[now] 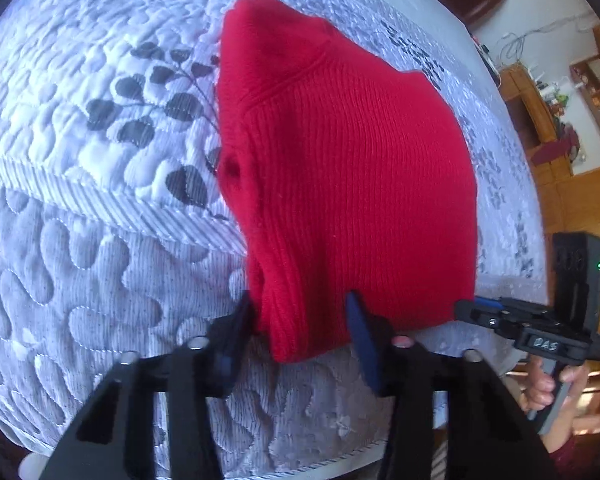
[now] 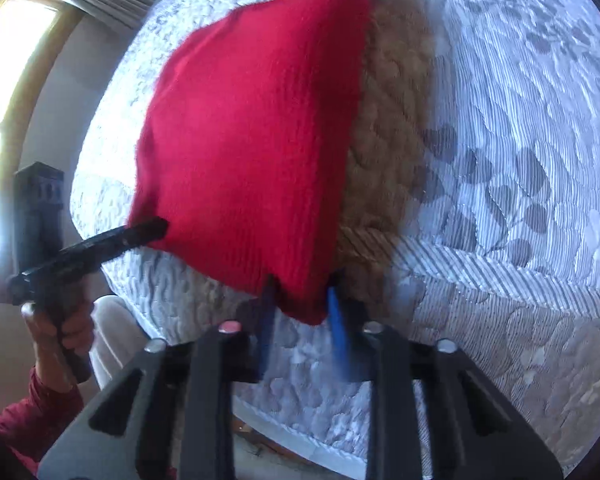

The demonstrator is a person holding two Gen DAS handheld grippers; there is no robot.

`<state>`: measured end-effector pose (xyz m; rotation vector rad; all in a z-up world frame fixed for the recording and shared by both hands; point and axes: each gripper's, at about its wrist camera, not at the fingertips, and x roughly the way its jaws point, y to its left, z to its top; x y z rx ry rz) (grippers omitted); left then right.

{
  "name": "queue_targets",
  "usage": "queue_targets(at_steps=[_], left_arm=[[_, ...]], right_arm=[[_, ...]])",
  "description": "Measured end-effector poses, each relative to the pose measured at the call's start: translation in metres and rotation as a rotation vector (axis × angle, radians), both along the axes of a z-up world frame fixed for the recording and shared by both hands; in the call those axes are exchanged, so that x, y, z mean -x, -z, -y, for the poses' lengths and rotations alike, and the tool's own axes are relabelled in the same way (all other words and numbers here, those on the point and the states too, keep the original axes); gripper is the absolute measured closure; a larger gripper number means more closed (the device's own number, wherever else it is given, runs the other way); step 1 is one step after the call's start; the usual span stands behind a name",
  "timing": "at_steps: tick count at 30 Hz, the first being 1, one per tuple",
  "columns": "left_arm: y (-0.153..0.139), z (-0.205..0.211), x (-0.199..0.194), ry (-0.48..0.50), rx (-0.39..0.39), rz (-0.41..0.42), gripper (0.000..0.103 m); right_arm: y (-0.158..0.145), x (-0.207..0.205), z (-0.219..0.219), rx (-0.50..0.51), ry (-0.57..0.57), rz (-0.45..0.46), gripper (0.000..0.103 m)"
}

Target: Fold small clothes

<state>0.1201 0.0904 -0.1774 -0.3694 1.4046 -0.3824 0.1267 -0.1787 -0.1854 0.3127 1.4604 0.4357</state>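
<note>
A red knit sweater [image 1: 352,168] lies folded on the quilted bed, also filling the right wrist view [image 2: 252,128]. Its near left corner sits between the jaws of my left gripper [image 1: 300,312], which stand apart around the thick fold without squeezing it; from the other side this gripper [image 2: 156,226] shows at the sweater's corner. My right gripper [image 2: 300,296] is shut on the other near corner, blue pads pinching the fabric, and appears as a dark bar [image 1: 466,306] at the sweater's right edge. A beige cable-knit garment [image 2: 392,100] lies under the red one.
The bed's white quilt [image 1: 80,160] has grey leaf prints, and its edge runs just below both grippers. A hand [image 1: 540,388] grips the right tool; another hand [image 2: 68,328] with a dark red sleeve grips the left. Wooden shelves [image 1: 540,120] stand beyond the bed, and a bright window [image 2: 12,80] on the other side.
</note>
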Motion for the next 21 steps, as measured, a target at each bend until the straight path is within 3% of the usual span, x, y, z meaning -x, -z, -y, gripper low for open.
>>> queue_targets(at_steps=[3,9,10,12,14,21], left_arm=[[0.001,-0.004,-0.001,-0.010,0.028,-0.027,0.077],[0.010,-0.001,-0.001,0.005,0.031,-0.035,0.077],[0.005,0.001,0.000,0.020,0.024,-0.026,0.075],[-0.008,0.002,-0.003,0.035,-0.024,0.016,0.051],[-0.019,0.001,-0.010,0.043,-0.040,0.052,0.036],[-0.013,-0.013,-0.066,0.001,-0.035,0.029,0.034]], right_arm=[[-0.003,0.002,0.003,0.012,-0.006,0.006,0.088],[0.002,0.003,-0.006,0.069,-0.057,0.017,0.088],[0.000,0.003,-0.006,0.070,-0.066,0.019,0.087],[-0.007,0.001,-0.004,0.072,-0.063,0.032,0.074],[-0.015,-0.005,-0.003,0.075,-0.060,0.048,0.071],[-0.040,-0.053,0.006,0.120,0.006,0.133,0.056]])
